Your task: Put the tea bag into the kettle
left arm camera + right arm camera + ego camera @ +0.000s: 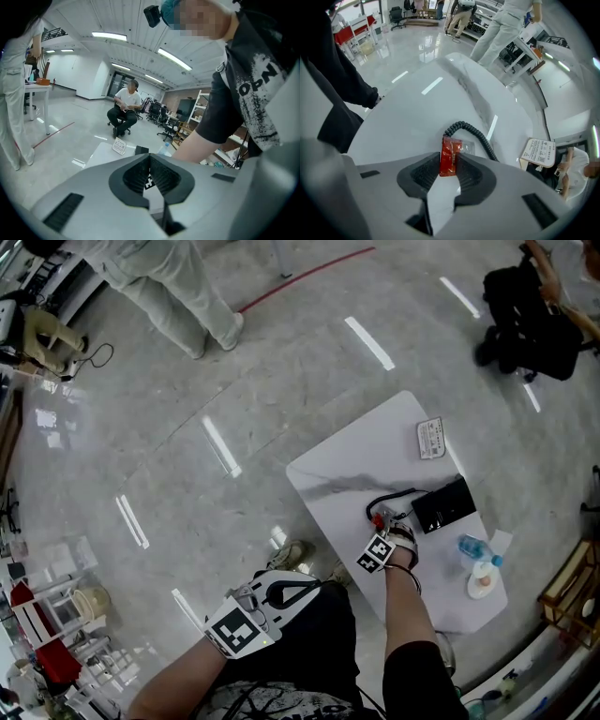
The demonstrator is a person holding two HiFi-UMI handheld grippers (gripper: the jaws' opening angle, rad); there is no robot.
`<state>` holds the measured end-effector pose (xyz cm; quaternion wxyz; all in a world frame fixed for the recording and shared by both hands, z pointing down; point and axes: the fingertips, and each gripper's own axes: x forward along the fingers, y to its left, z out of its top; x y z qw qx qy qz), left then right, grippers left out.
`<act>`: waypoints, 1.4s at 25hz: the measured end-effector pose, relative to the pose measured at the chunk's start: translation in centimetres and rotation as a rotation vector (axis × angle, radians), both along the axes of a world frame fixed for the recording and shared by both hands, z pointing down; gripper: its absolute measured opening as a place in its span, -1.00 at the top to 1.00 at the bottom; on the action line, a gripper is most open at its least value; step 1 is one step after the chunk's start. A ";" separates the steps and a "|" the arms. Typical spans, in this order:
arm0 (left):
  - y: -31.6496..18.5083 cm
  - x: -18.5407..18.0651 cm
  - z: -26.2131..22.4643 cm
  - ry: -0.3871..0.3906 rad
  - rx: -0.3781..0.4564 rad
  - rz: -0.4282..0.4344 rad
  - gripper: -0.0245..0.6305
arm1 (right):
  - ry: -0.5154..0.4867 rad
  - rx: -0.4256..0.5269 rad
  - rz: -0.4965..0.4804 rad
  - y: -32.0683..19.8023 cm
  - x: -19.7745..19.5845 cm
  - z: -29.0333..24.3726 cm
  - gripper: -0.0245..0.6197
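Tea bag (449, 164), red sachet, on white table (375, 446) beside coiled black cord (476, 136), pinched between jaws of right gripper (452, 155). Left gripper (150, 161) clenched, empty, off table. Grasp apparently made; lift and drop into kettle remain. Kettle not clearly identifiable.

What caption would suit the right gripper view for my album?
Right gripper pinches a red tea bag on the white table, beside a coiled black cord.

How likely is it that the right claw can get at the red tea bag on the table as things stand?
Probably yes: the right claw points down at the white table with the tea bag sitting between its jaws, and the coiled cord beside it lies outside them.
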<state>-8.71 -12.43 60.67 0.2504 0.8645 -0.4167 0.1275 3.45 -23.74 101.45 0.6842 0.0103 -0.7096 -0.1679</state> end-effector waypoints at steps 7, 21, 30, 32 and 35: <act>0.1 0.2 -0.3 0.030 0.013 -0.007 0.91 | -0.005 0.039 -0.019 -0.7 -0.1 -1.2 0.88; -0.9 -1.0 -3.4 0.047 0.070 0.040 0.90 | -0.129 0.058 0.083 -0.6 -1.6 -8.8 0.89; -1.8 -0.6 -7.9 0.097 0.167 0.201 0.90 | -0.444 0.134 0.440 -1.0 -2.4 -23.7 0.89; -1.3 -0.6 -9.1 0.109 0.185 0.239 0.91 | -0.519 0.137 0.512 -0.2 -2.4 -26.4 0.89; -0.3 -0.3 -10.3 0.123 0.207 0.292 0.90 | -0.624 0.146 0.596 1.3 -2.2 -30.1 0.89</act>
